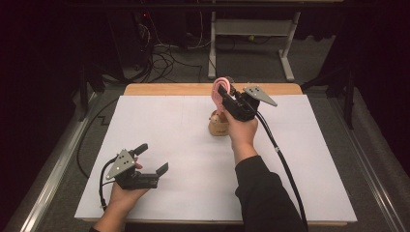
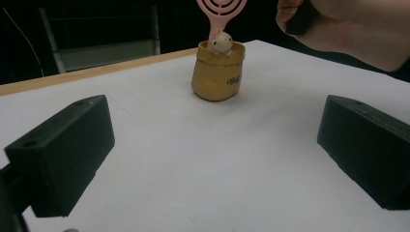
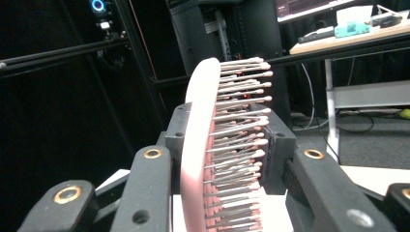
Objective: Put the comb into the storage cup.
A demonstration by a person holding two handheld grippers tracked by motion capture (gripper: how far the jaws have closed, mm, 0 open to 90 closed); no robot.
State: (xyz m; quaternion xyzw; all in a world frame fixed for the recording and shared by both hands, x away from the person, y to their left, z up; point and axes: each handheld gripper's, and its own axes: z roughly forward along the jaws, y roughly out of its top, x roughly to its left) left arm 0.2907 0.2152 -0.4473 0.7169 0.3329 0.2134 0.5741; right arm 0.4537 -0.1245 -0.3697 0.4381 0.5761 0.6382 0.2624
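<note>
A pink hairbrush (image 1: 217, 93) stands upright with its handle down in a tan cup-like holder (image 1: 218, 127) at the table's middle back. My right gripper (image 1: 224, 95) is shut on the brush head, jaws pressing its pink back and its bristle side. Close up, the brush (image 3: 197, 145) sits between the right gripper (image 3: 227, 136) jaws with its bristles pointing right. My left gripper (image 1: 154, 157) rests low at the front left, open and holding nothing. From the left gripper (image 2: 212, 154) the holder (image 2: 217, 75) stands ahead with a small pale figure (image 2: 222, 42) in its mouth and the brush (image 2: 220, 9) rising out.
A white sheet (image 1: 169, 145) covers the wooden table, whose bare edge (image 1: 169, 89) shows at the back. The right gripper's cable (image 1: 283, 159) trails across the sheet toward the front right. Floor cables (image 1: 164, 58) and a desk frame (image 1: 251, 29) lie beyond the table.
</note>
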